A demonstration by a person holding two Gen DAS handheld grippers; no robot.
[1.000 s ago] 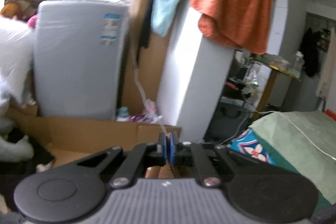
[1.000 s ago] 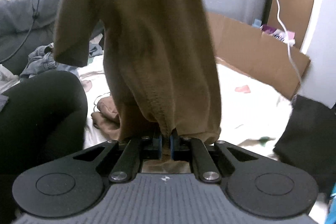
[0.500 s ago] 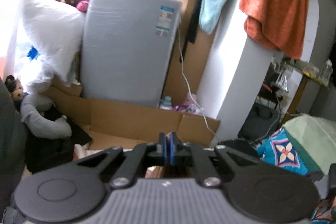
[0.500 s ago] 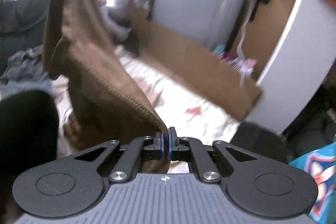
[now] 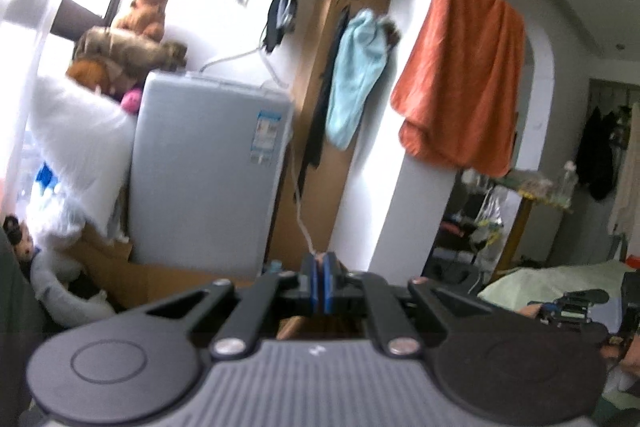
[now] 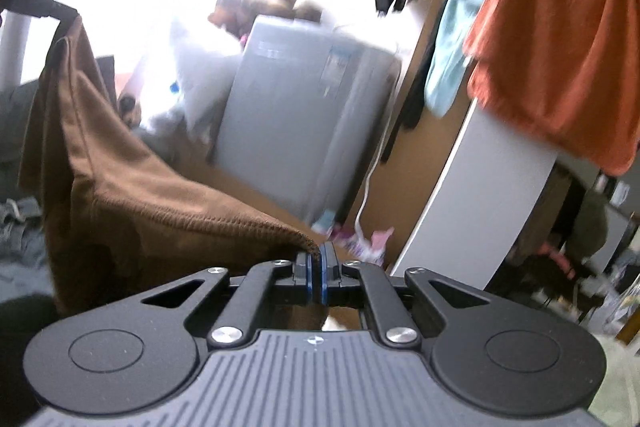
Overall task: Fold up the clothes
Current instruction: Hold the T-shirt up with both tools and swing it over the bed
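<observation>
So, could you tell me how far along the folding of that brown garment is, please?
Nothing looks folded yet. In hand: the right gripper is shut on a hem corner of the brown garment, and the garment's far corner is pinched by the left gripper, so it hangs spread between them. Left: laying it flat and making every fold.

Left tool (image 5: 320,281): I see both pads pressed together, pointing nearly level | Right tool (image 6: 317,277): my pads are clamped tight on a brown cloth (image 6: 132,195) hem, raised, tilted slightly down
</observation>
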